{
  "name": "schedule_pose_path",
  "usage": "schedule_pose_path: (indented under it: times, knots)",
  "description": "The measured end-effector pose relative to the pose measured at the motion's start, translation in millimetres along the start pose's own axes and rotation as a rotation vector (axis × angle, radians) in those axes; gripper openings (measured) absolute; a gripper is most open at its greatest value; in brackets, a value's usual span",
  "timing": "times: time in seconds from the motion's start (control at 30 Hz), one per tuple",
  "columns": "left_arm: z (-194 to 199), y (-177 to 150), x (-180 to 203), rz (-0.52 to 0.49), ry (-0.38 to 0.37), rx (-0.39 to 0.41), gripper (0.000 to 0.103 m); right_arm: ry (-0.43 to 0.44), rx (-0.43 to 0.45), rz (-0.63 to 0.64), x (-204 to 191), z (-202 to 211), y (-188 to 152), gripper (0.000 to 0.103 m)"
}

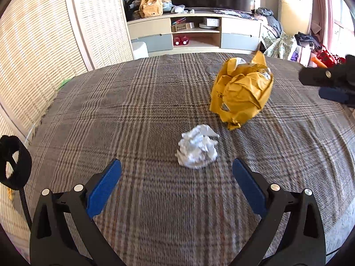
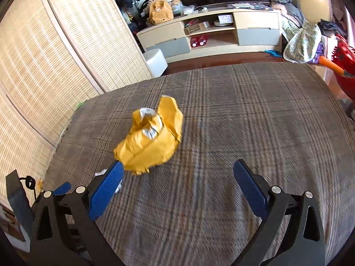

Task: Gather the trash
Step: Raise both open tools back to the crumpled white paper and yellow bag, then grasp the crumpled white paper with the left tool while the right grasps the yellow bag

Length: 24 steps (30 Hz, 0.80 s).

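Observation:
A crumpled white paper ball (image 1: pixel 197 149) lies on the plaid blanket (image 1: pixel 133 102), just ahead of my left gripper (image 1: pixel 176 171), which is open with nothing between its blue pads. Behind it to the right sits a crumpled yellow padded envelope (image 1: pixel 241 90). In the right wrist view the same yellow envelope (image 2: pixel 150 137) lies ahead and left of my right gripper (image 2: pixel 178 173), also open and empty. A sliver of the white ball (image 2: pixel 101 173) peeks out behind the right gripper's left finger (image 2: pixel 106 190). The right gripper's fingers (image 1: pixel 328 84) show at the left view's right edge.
The blanket (image 2: pixel 244 122) covers a bed with edges at the far side and left. Woven wardrobe doors (image 1: pixel 40 51) stand on the left. A TV cabinet (image 1: pixel 195 31) and a white stool (image 2: pixel 155 62) are beyond the bed, with a clothes pile (image 2: pixel 304 42) at right.

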<state>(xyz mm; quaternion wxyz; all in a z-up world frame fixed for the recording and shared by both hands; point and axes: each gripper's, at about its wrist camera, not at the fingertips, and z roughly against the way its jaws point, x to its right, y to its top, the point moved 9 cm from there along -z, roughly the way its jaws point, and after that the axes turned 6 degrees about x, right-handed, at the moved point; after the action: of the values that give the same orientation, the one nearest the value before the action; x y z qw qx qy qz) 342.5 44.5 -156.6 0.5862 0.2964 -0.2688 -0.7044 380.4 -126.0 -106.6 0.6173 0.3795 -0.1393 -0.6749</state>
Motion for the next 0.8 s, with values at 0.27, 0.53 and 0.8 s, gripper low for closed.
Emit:
schedule_pose_path:
  times: [0.27, 0.53, 0.8]
  knots:
    - [-35, 11, 1, 0.008, -0.042, 0.007, 0.090, 0.018, -0.033, -0.011, -16, -48, 11, 0.100]
    - [-56, 6, 12, -0.002, -0.119, -0.040, 0.049, 0.099, -0.079, -0.054, -24, -76, -2, 0.090]
    - [-35, 8, 14, 0.007, -0.131, -0.010, 0.022, 0.105, -0.048, -0.015, -21, -44, 1, 0.075]
